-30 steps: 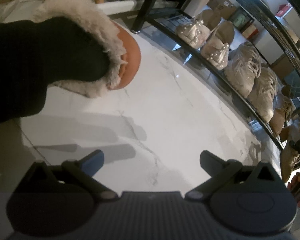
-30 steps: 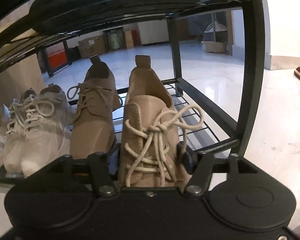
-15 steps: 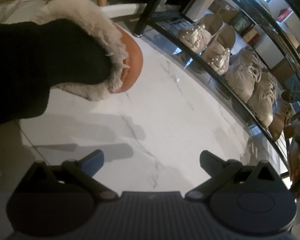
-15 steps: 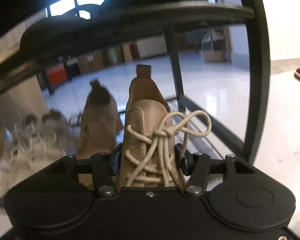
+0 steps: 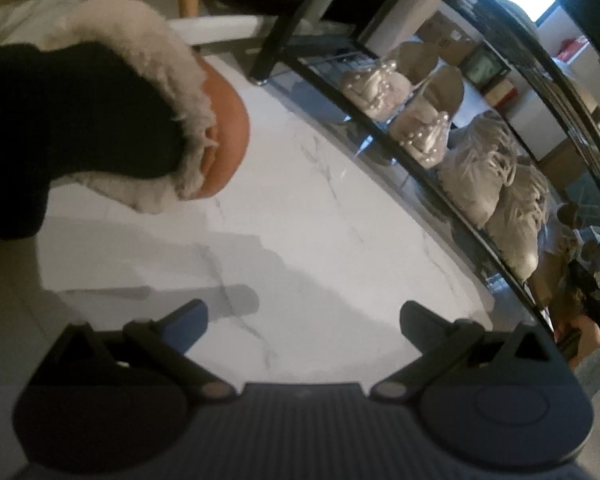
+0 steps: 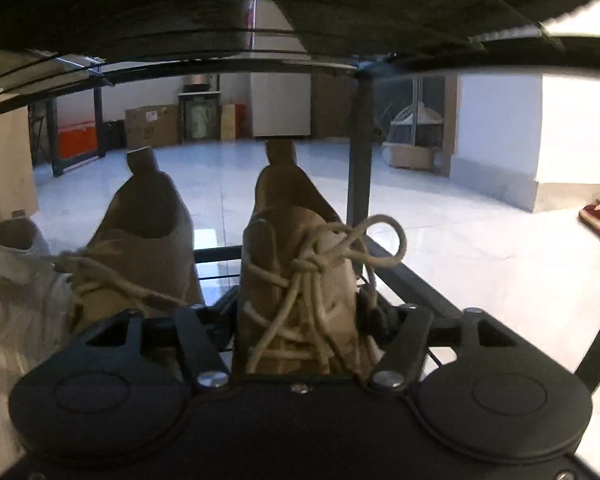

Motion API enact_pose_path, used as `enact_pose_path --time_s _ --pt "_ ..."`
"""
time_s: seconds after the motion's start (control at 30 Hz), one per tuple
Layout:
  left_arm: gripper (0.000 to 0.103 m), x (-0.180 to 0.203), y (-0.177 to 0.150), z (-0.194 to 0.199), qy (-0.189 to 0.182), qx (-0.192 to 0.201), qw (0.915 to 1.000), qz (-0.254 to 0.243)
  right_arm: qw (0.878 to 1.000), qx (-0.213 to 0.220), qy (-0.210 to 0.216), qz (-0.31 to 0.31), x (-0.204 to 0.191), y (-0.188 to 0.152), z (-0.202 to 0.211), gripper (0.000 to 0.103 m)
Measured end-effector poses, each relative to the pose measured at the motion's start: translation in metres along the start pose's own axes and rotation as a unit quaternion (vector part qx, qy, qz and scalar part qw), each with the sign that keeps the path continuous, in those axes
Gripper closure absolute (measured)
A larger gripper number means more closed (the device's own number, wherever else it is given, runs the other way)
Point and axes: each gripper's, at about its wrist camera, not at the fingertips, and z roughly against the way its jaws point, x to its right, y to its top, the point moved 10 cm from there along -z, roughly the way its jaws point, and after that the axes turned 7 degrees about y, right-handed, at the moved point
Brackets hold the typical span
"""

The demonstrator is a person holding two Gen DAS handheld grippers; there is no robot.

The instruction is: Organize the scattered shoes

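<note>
One tan boot (image 6: 300, 280) pinched in right gripper (image 6: 300, 320), over rack (image 6: 400, 268) beside its mate (image 6: 140, 240); next, release. Left gripper (image 5: 304, 320) spread, empty.

Two tan lace-up boots (image 6: 296, 280) (image 6: 140, 248), two pearl slippers (image 5: 374, 82) (image 5: 428, 128), two pale sneakers (image 5: 480, 172) (image 5: 520, 224) — one shoe rack (image 5: 440, 196).

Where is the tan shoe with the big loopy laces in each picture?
Left wrist view: far right edge, small and blurry, at the end of the shelf row; the tan boot there is probably it.
Right wrist view: centre, bottom half, the tan boot sits between the fingers of the right gripper.
Shared landmark: the black shoe rack, with pale sneakers beside the boots.
</note>
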Motion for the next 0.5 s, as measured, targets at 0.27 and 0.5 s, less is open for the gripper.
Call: enact_pose_path --time_s 0.27,0.5 --pt "0.001 0.024 0.015 0.042 0.013 0.096 0.9879 -0.121 0.997 -0.061 0.041 -0.028 0.003 -0.011 0.15 0.0" --pt "0.001 0.064 0.005 0.107 -0.025 0.171 0.9579 -0.229 0.99 -0.142 0.013 0.023 0.021 -0.039 0.329 0.0"
